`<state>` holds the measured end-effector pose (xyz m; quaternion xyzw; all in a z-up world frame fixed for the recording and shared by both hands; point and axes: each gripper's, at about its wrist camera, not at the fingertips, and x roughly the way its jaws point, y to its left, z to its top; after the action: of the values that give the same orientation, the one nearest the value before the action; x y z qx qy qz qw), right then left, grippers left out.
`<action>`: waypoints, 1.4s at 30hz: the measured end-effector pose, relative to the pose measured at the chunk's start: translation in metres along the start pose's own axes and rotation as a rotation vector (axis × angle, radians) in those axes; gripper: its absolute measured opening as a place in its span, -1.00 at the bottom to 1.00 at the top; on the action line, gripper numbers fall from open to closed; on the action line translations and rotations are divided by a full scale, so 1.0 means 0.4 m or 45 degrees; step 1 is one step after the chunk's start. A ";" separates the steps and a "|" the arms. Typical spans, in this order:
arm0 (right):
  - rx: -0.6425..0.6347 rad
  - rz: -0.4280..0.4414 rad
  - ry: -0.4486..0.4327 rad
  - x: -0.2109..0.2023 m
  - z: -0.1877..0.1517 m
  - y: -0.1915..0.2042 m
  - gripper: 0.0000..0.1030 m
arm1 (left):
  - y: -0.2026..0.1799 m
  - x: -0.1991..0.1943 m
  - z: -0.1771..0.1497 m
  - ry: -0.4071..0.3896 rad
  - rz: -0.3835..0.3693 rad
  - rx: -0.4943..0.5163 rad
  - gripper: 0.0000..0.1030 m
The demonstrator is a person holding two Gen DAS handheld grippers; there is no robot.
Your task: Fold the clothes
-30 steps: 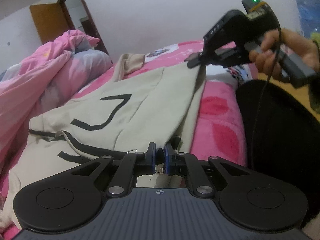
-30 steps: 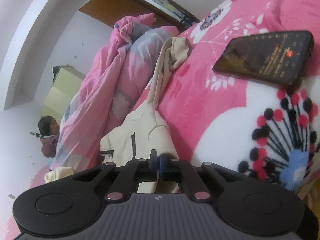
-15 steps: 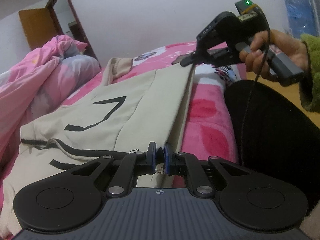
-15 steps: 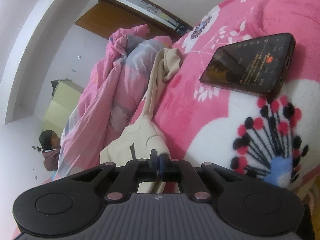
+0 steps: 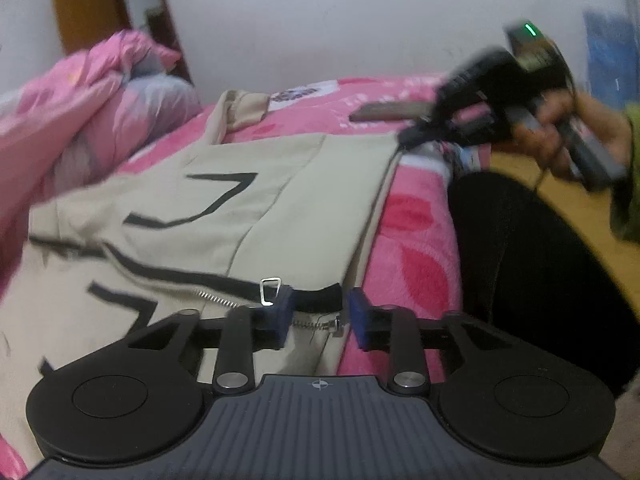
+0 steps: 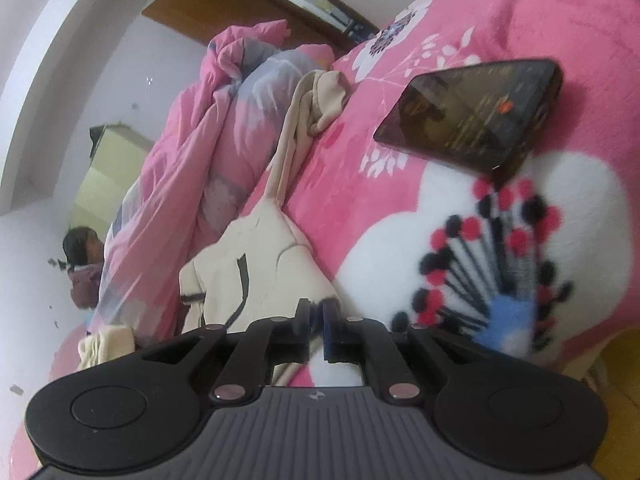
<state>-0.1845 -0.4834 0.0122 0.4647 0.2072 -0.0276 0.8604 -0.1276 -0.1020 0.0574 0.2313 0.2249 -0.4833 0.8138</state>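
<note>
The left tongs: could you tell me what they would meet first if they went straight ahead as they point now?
The beige jacket. The left tongs are open right at its zipped black hem, so the cloth lies directly ahead; the pink blanket is beneath, off to the right.

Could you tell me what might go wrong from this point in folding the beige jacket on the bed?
1. The left tool is open, so the jacket hem and zipper lie loose there; if the right tool, apparently pinching the far corner, pulls, the fold may skew.
2. The phone lies on the blanket near that corner; a sweep could knock it.
3. One sleeve trails toward the quilt and may bunch.
</note>
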 end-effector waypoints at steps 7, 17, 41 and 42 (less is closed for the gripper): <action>-0.204 -0.070 -0.051 -0.082 0.018 0.056 -0.55 | 0.082 -0.060 0.027 -0.114 -0.119 -0.288 -0.39; -0.615 0.079 -0.070 0.139 0.031 0.283 -0.59 | 0.103 0.096 0.039 0.046 -0.011 -0.472 -0.40; -1.017 0.337 0.192 0.345 -0.158 0.399 -0.65 | 0.743 0.141 0.097 -0.024 0.509 -0.963 -0.19; -1.009 0.353 0.215 0.356 -0.161 0.390 -0.65 | 0.768 0.172 0.100 -0.018 0.514 -0.975 -0.14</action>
<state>-0.0384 -0.3222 0.0497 0.1221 0.2071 0.2082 0.9481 0.1813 -0.0419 0.0973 -0.0512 0.3328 -0.1977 0.9206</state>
